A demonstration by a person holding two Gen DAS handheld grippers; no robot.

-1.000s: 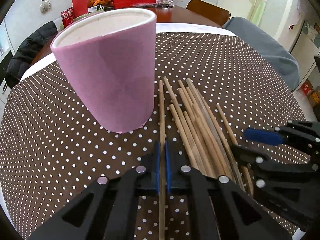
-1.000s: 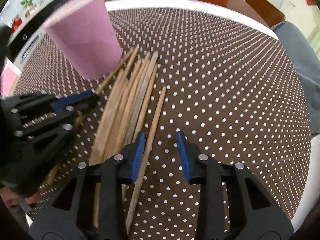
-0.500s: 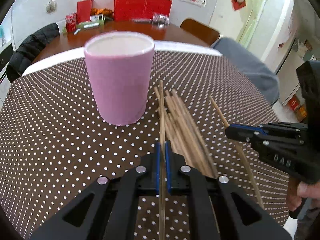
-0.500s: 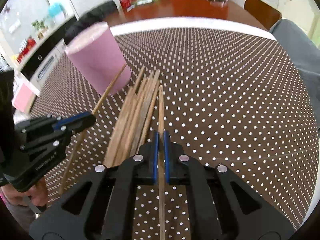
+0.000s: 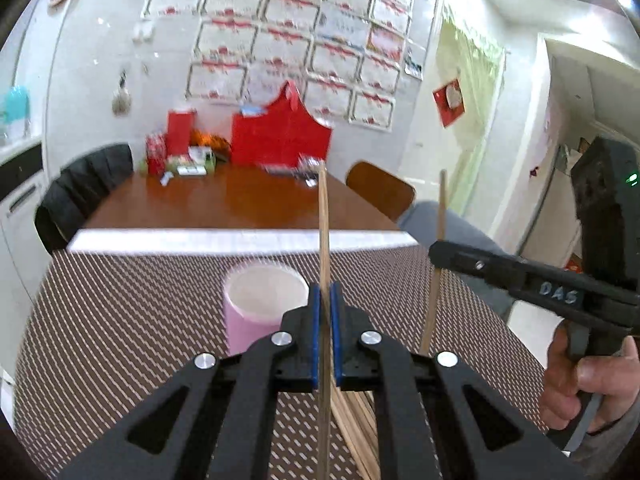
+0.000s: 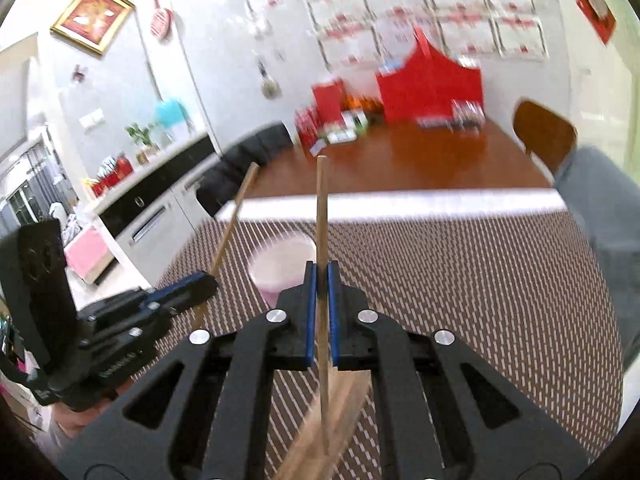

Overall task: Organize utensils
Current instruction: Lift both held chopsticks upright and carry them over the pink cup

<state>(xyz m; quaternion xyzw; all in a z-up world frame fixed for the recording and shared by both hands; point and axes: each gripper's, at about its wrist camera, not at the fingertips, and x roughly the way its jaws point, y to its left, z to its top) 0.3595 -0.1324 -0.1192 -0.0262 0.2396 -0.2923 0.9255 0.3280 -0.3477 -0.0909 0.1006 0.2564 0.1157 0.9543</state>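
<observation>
Both tongs, left (image 5: 325, 312) & right (image 6: 321, 300), each clamp 1 chopstick, now lifted above pink cup (image 5: 260, 304).

Both wrist views raised over the dotted tablecloth (image 5: 120, 320), facing the far certificate wall (image 5: 280, 40), sharing the pink cup (image 5: 256, 304), side by side

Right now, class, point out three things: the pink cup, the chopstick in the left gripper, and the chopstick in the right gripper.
pink cup (image 5: 248, 320): left wrist view, outer wall.
left gripper's chopstick (image 5: 323, 224): left wrist view, upper shaft.
right gripper's chopstick (image 6: 321, 208): right wrist view, upper shaft.
</observation>
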